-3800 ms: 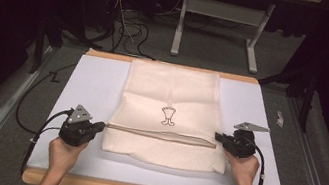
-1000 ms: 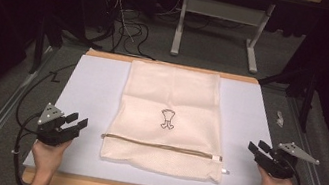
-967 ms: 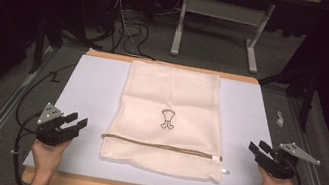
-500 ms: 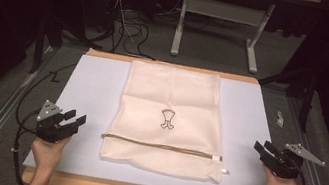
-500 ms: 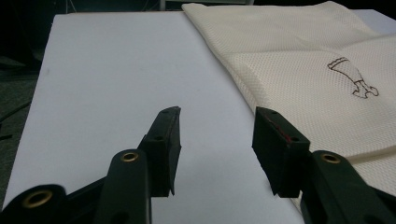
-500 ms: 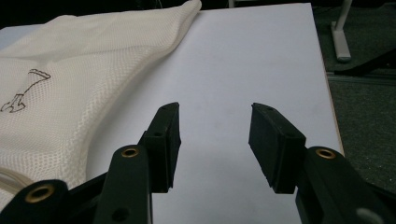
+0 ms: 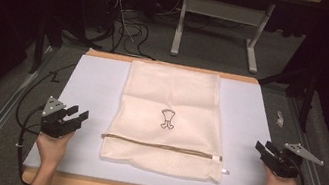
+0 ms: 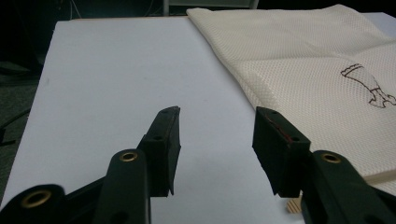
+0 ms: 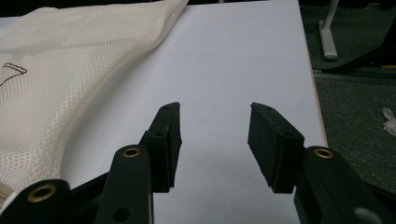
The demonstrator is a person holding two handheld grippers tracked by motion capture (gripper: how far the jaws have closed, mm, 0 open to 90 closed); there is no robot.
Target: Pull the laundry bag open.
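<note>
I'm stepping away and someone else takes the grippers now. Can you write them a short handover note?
Left gripper: open, empty, over the mat left of the mesh bag.
Right gripper: open, empty, at the mat's right edge, clear of the bag.
Bag: lies flat mid-mat, zipper across the near end, its pull at the right end.
Done: bag looks spread out and smooth, and the zipper looks closed.
Left: hard to tell; probably only a fold, if one is wanted.
</note>
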